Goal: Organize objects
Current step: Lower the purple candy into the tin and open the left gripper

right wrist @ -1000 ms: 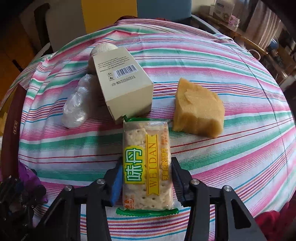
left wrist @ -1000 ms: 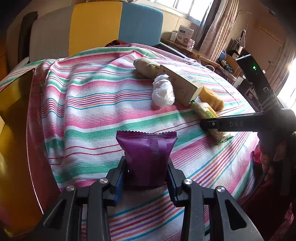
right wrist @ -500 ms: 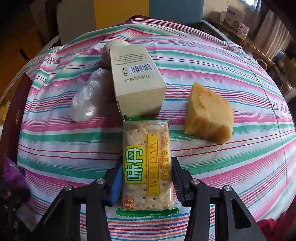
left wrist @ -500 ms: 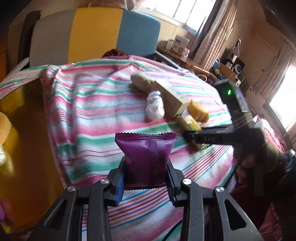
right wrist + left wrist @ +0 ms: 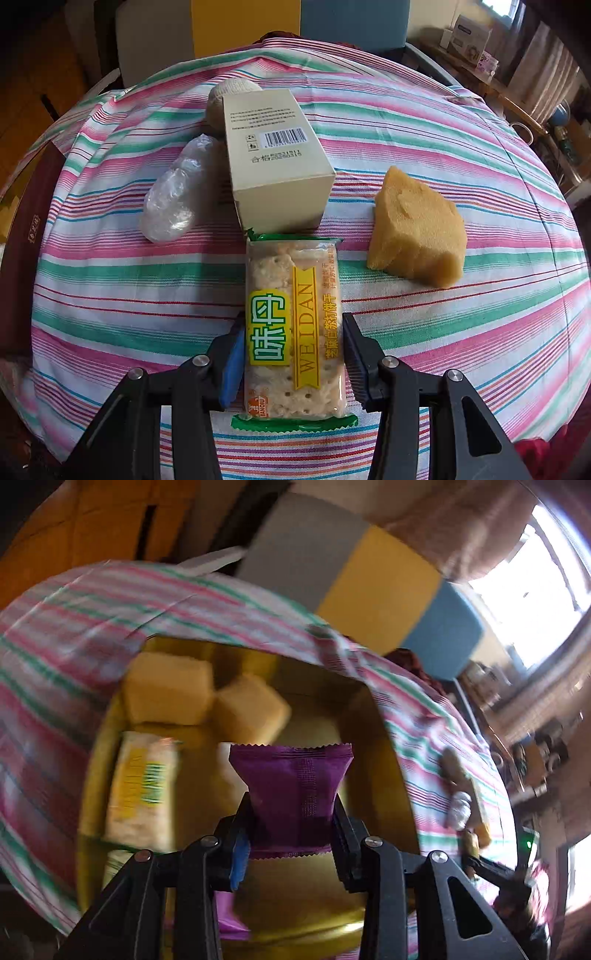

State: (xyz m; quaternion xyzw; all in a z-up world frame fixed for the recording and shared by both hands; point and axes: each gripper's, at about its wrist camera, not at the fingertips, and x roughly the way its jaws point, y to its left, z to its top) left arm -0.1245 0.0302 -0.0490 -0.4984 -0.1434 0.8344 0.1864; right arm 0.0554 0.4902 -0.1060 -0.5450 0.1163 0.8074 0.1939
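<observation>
My left gripper (image 5: 291, 812) is shut on a purple snack packet (image 5: 291, 775) and holds it over an open gold box (image 5: 373, 738). In that blurred view the box holds two yellow sponges (image 5: 168, 688) (image 5: 251, 712), a cracker packet (image 5: 142, 790) and a pink packet (image 5: 227, 912). My right gripper (image 5: 293, 343) points down at the striped tablecloth (image 5: 443, 110). Its pads press the sides of a yellow-and-green cracker packet (image 5: 295, 314) that lies flat on the cloth.
Beyond the right gripper lie a cream carton (image 5: 275, 158), a clear plastic bundle (image 5: 173, 195), a pale round thing (image 5: 225, 98) and a yellow sponge (image 5: 417, 236). A dark red lid (image 5: 29, 229) sits at the table's left edge. A grey, yellow and blue chair back (image 5: 243, 26) stands behind.
My left gripper has swung left off the table and rolled, carrying the purple packet over the gold box. The right gripper and its cracker packet have stayed put.
</observation>
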